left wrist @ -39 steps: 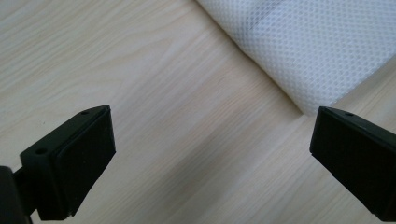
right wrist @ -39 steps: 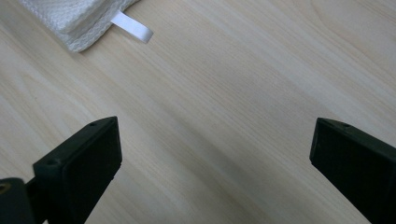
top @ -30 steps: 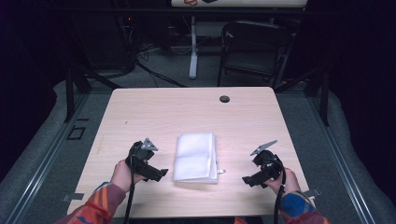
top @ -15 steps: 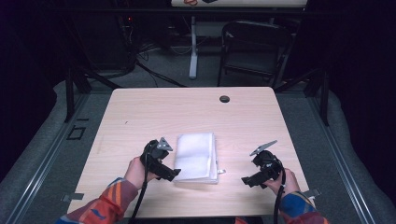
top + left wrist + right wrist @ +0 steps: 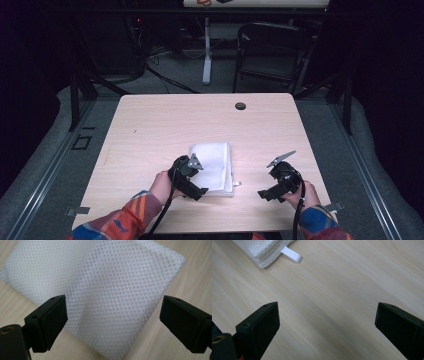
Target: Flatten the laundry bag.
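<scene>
Left gripper [image 5: 199,191], jaws released and just narrowing, straddles the mesh cloth's [image 5: 117,290] corner; right gripper [image 5: 266,194] released over bare table [image 5: 342,292].

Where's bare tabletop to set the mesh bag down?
Free: the far half of the table between the mesh bag and the black grommet. Also between the bag and right gripper. Crowded: near edge, around the left gripper.
</scene>
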`<state>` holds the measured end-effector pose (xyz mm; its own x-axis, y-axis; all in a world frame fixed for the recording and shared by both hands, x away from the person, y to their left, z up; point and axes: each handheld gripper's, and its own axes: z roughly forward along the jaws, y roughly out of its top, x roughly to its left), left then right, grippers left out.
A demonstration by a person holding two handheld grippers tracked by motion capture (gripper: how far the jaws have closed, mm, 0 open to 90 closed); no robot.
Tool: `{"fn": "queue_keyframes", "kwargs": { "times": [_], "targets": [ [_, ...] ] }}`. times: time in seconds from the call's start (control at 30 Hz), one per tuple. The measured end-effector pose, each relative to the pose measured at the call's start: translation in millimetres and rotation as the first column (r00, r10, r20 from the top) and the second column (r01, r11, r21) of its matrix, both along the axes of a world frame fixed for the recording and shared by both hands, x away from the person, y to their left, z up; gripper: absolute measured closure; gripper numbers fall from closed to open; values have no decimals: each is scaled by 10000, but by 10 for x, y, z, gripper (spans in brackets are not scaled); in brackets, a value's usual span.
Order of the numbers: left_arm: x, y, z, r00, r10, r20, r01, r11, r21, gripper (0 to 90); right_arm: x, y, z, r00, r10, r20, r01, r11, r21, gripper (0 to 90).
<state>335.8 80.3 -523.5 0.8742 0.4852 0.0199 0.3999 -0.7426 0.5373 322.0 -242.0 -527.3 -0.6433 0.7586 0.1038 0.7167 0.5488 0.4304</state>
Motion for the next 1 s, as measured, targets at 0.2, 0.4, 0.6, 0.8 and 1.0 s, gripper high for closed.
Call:
{"fn": "queue_keyframes", "kwargs": {
  "times": [0.2,0.4,0.6,0.8,1.0],
  "targets": [
    [-31,-161,-62,9989,-428,192,423,9988,256,117,2,13,-3,10000,74,-25,-74,10000,-38,59],
    [-28,-299,-168,9976,-682,156,669,9954,685,158,-2,24,-16,9998,87,-165,-86,10000,37,68],
    [-33,-374,-265,9960,-846,285,801,9881,1316,195,-6,37,-26,9997,163,-200,-164,9999,-29,79],
    [-39,-372,-306,9944,-989,377,921,9840,1526,271,-7,45,-30,9994,226,-265,-225,9997,11,85],
    [-13,-318,-306,9920,-1251,190,1223,9865,1089,437,-9,48,-38,9992,318,-254,-320,9995,-70,88]
  ]
}}
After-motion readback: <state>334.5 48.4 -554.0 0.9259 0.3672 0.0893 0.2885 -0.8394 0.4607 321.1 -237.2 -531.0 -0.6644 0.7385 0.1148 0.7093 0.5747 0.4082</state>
